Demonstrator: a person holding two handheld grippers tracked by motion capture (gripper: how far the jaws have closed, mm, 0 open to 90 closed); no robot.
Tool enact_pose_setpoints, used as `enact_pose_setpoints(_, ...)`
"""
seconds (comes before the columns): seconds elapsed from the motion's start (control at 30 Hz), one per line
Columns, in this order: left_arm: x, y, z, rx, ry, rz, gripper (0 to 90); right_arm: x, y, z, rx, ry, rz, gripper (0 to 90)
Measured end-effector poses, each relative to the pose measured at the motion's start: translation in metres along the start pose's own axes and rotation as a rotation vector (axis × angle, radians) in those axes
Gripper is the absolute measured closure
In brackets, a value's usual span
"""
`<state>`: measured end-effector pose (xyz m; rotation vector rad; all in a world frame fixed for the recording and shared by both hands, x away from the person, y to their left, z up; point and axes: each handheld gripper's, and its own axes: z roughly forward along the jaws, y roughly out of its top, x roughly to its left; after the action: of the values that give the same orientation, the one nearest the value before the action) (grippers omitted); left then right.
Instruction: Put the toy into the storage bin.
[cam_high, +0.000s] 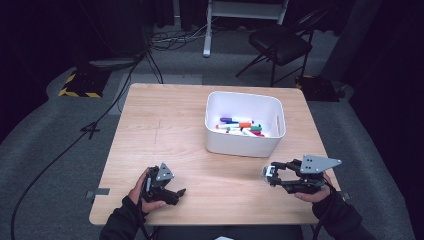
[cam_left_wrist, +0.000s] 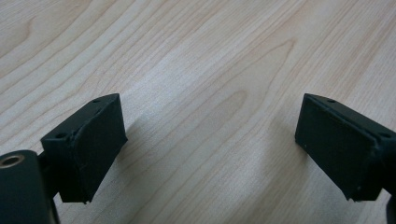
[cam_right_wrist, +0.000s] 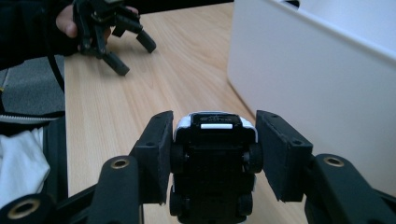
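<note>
Near the desk's (cam_high: 165, 120) front right corner, the right gripper (cam_right_wrist: 212, 154) pinches a small toy car (cam_right_wrist: 212, 140), underside showing, just before the white bin (cam_high: 215, 142) of markers (cam_high: 242, 126). By the front left corner, the left gripper (cam_left_wrist: 210, 144) hovers with fingers spread, nothing between them.

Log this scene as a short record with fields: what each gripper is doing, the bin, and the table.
right gripper: shut on toy car, underside towards its camera, held beside the bin
left gripper: open, nothing between the jaws, low over the table
white bin: far right part of the table, holds coloured markers
wooden table: bare wood left of the bin
</note>
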<state>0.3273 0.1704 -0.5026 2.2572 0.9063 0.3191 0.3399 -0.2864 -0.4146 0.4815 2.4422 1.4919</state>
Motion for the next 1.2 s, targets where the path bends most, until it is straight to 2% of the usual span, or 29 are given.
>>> enact_pose_setpoints(0.23,0.0,0.0,0.0,0.0,-0.001,0.0,8.8,-0.01,0.026,-0.006,-0.018,0.017,-0.009,48.7)
enact_pose_setpoints(0.5,0.0,0.0,0.0,0.0,-0.001,0.0,8.8,-0.016,0.051,-0.009,-0.017,0.01,-0.024,48.8)
enact_pose_setpoints(0.87,0.0,0.0,0.0,0.0,-0.001,0.0,8.8,-0.027,0.083,-0.016,-0.05,-0.017,-0.042,48.7)
enact_pose_setpoints(0.93,0.0,0.0,0.0,0.0,-0.001,0.0,8.8,-0.029,0.092,-0.018,-0.057,-0.032,-0.052,48.7)
enact_pose_setpoints(1.2,0.0,0.0,0.0,0.0,-0.001,0.0,8.8,-0.041,0.111,-0.019,-0.06,-0.072,-0.06,48.7)
